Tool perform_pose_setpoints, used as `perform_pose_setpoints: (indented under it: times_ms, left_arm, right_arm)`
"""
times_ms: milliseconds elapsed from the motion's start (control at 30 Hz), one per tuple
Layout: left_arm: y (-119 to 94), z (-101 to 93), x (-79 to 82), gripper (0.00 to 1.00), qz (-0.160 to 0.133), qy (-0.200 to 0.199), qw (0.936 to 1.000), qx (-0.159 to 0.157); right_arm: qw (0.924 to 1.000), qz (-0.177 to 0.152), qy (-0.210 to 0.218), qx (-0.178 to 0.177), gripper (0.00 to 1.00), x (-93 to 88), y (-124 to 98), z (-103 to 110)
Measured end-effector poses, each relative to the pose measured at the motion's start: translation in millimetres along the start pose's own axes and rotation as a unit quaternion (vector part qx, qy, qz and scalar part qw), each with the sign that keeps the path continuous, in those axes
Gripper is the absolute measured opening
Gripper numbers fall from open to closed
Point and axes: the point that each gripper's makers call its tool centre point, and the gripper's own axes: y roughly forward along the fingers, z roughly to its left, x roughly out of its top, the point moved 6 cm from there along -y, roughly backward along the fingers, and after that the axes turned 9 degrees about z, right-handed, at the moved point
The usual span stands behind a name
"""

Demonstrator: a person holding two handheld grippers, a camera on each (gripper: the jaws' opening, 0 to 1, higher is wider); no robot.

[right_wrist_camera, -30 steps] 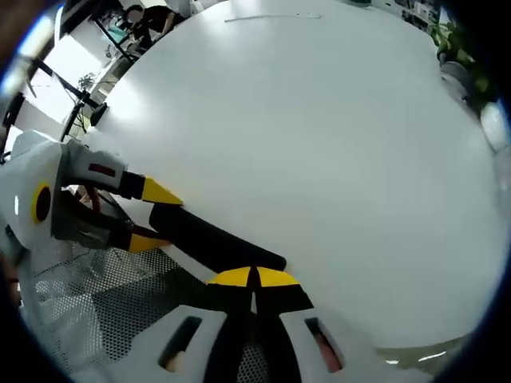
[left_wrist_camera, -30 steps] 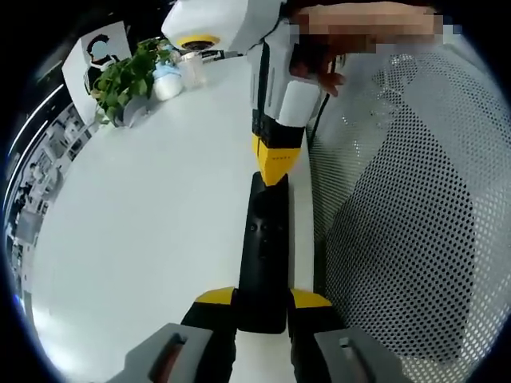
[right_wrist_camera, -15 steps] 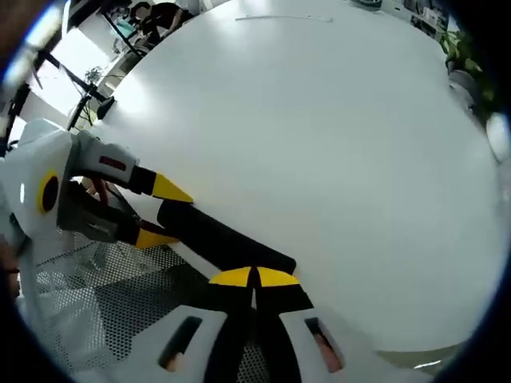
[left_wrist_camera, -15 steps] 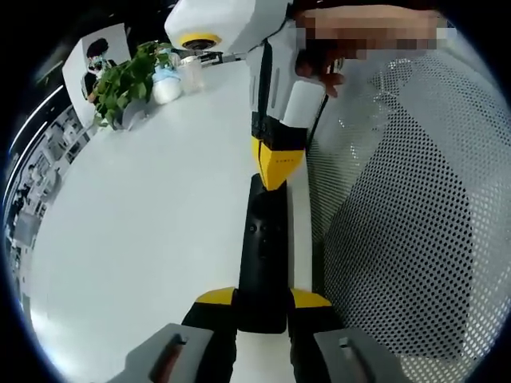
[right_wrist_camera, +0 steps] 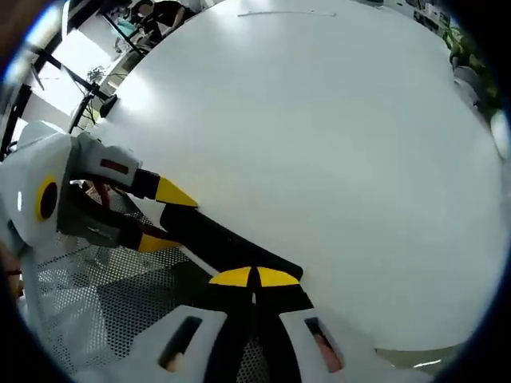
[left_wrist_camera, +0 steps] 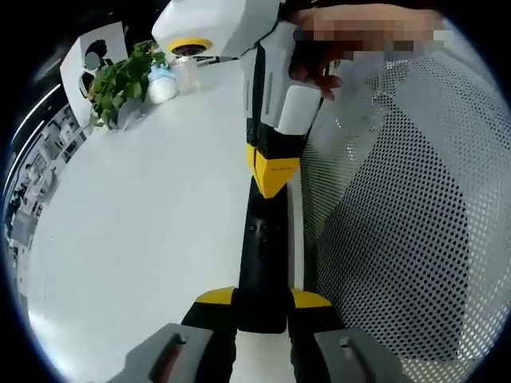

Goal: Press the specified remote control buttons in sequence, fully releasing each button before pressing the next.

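Far left in the left gripper view: a leafy potted plant (left_wrist_camera: 120,80) and small pale containers (left_wrist_camera: 164,80) at the far edge of a smooth, matte white counter (left_wrist_camera: 136,231). Centre: a slim black remote control (left_wrist_camera: 263,263), hard-cased with tiny buttons just visible, lying along the counter's edge with its long axis running straight away from the left tool (left_wrist_camera: 262,300), which grips its near end between yellow-tipped jaws. From the far end, the right tool (left_wrist_camera: 275,171) pointing down the same axis, yellow tips pressed together and empty, touching or just above the remote's upper face (contact hard to judge). Right: a perforated white mesh surface (left_wrist_camera: 399,239), dotted and see-through. Probably the nearer to the buttons, hence the presser: the right tool; the left one only steadies.
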Motion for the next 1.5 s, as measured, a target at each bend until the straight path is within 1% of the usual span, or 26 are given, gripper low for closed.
perform_pose_setpoints:
  times_ms: [200,433,700,833,933,1033,1233,1433,1500]
  left_arm:
    - [0.5,0.3,-0.1,0.24,-0.002,-0.006,1.0,-0.004]
    - [0.7,0.5,0.4,0.24,-0.002,-0.008,1.0,-0.006]
    - [0.7,0.2,0.6,0.24,-0.001,-0.009,0.9999,-0.006]
    - [0.8,0.2,0.6,0.24,-0.001,-0.01,0.9999,-0.007]
    - [0.8,0.1,0.6,0.24,-0.002,-0.011,0.9999,-0.007]
    - [0.8,0.1,0.6,0.24,-0.001,-0.01,0.9999,-0.007]
    - [0.6,0.4,0.5,0.24,-0.003,-0.012,0.9999,-0.006]
    - [0.5,0.3,0.3,0.24,-0.004,-0.014,0.9999,-0.006]
    - [0.5,0.3,0.2,0.24,-0.004,-0.014,0.9999,-0.006]
  right_arm:
    - [0.9999,0.001,0.011,0.008,0.0,0.1,-0.3,-1.9]
    - [1.0,0.003,0.001,0.003,0.0,0.3,0.1,-0.6]
    - [0.9999,0.003,0.007,0.007,0.0,0.1,0.0,-1.0]
    - [1.0,0.004,0.0,0.004,0.0,0.9,0.8,-1.3]
    - [0.9996,0.002,0.021,0.02,0.0,0.6,0.4,-3.5]
    - [0.9991,0.0,0.03,0.03,0.0,0.3,0.5,-5.3]
    - [0.9992,0.001,0.027,0.03,0.0,0.2,0.2,-3.8]
    - [0.9975,0.001,0.052,0.048,0.0,-0.7,0.0,-6.2]
    - [0.9974,0.001,0.053,0.049,0.0,-0.8,-0.2,-5.3]
